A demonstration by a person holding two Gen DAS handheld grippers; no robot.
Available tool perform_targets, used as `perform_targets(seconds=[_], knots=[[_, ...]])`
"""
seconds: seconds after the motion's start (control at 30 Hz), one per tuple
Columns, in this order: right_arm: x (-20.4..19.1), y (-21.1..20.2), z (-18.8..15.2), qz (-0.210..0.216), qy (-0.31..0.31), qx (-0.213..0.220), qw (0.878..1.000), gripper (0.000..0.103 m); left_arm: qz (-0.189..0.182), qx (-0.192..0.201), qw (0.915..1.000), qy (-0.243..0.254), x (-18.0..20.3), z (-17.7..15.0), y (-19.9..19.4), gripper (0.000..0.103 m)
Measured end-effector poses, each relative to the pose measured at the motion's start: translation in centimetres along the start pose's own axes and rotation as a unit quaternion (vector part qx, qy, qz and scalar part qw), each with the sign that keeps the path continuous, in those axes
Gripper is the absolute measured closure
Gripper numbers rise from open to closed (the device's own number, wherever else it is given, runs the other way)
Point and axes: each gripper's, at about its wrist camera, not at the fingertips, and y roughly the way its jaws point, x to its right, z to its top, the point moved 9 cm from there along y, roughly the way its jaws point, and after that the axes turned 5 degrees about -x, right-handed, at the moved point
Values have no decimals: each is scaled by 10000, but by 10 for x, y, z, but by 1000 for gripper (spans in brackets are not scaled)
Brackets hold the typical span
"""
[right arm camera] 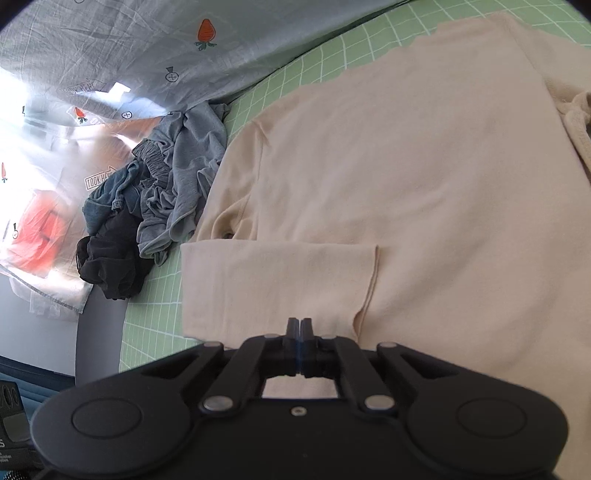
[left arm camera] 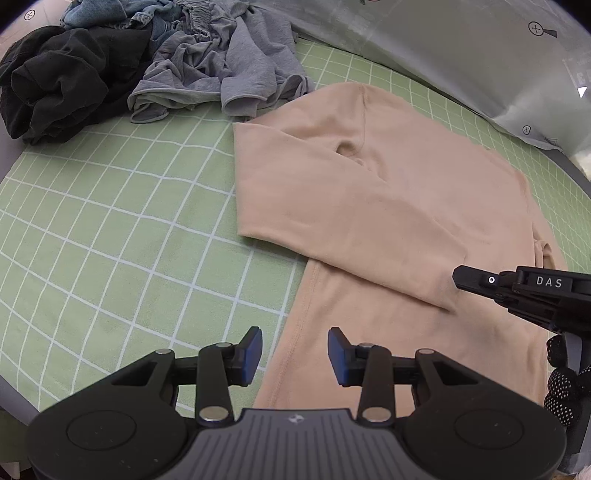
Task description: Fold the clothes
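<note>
A beige long-sleeved shirt (left arm camera: 388,206) lies flat on the green grid mat (left arm camera: 110,229), one sleeve folded across its body. My left gripper (left arm camera: 295,350) is open and empty, hovering over the shirt's lower left edge. My right gripper (left arm camera: 458,278) reaches in from the right, its tip at the folded sleeve's cuff. In the right wrist view the shirt (right arm camera: 424,184) fills the frame and the right gripper (right arm camera: 300,326) has its jaws together at the edge of the sleeve (right arm camera: 277,288); whether cloth is pinched between them I cannot tell.
A pile of crumpled clothes lies at the mat's far left: a black garment (left arm camera: 59,81), a grey one (left arm camera: 221,66), blue denim (left arm camera: 110,14). It also shows in the right wrist view (right arm camera: 147,206). A grey printed sheet (left arm camera: 461,55) borders the mat's far side.
</note>
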Motion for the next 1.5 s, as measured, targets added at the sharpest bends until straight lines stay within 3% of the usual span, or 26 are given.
perform_targets(seconds=[0.13,0.23,0.4,0.57,0.7,0.73,0.8,0.83,1.03,1.17,1.3,1.5], knots=[[-6,-26,12,-206,-476,356,9980,103,-77,-42,9999,49,14,-3,5,62],[-1,-39,17,-206,-471,407,9979,103,-130,-77,9998,92,28,-8,8,62],[26,-19,-3,-185,86,-355,9992,91,-145,-107,9997,157,44,-20,8,62],[32,1,-17,-1,453,-580,9973,87,11,-12,10000,82,32,-24,0,61],[19,5,-6,-419,-37,-323,9986,72,140,-4,9999,-78,12,-25,-4,61],[16,6,-3,-645,-261,-224,9973,71,156,8,9998,-121,6,-24,-5,61],[10,9,1,-1074,-703,-111,9917,56,176,19,9996,-198,-3,-23,-6,61],[8,13,1,-1223,-889,-129,9884,55,171,8,9996,-216,-6,-22,-6,61],[-8,27,-8,-1558,-1574,-176,9750,62,113,-37,9998,-154,-16,-18,-4,61],[-6,27,-7,-1676,-1590,-159,9728,74,81,-65,9999,-79,-20,-17,-3,61],[-1,25,-7,-1734,-1509,-98,9732,94,67,-75,9999,-49,-22,-15,-3,61],[-7,17,-8,-1661,-1459,121,9752,101,54,-65,10000,9,-22,-13,-3,60]])
